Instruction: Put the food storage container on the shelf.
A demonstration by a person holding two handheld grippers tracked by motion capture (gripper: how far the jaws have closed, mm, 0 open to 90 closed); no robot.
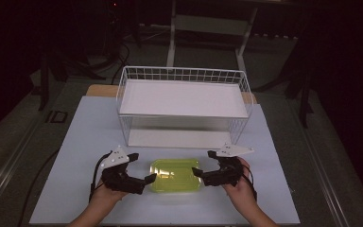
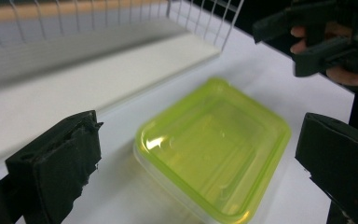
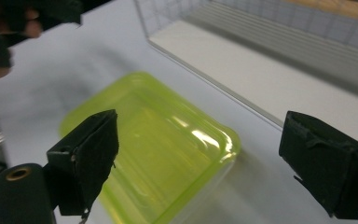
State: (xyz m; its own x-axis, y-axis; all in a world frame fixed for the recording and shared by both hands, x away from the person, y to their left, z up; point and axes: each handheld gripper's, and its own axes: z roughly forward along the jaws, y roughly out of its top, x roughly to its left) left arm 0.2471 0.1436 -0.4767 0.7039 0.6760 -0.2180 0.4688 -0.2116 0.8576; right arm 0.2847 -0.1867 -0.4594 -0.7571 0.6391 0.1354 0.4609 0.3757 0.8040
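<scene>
A yellow-green see-through container (image 1: pixel 176 175) with its lid on lies flat on the white tabletop (image 1: pixel 75 142), near the front edge. My left gripper (image 1: pixel 143 167) is at its left end and my right gripper (image 1: pixel 203 162) at its right end. Both stand open and point inward at it. In the left gripper view the container (image 2: pixel 214 149) lies ahead between the wide black jaws, untouched, with the right gripper (image 2: pixel 282 46) beyond it. In the right gripper view the container (image 3: pixel 154 140) also sits between spread jaws with no pad pressing on it.
A white wire rack (image 1: pixel 184 99) with an upper and a lower shelf stands just behind the container, its open side facing me. Its lower shelf (image 2: pixel 98 79) lies close to the container's far edge. Dark floor and frame legs surround the table.
</scene>
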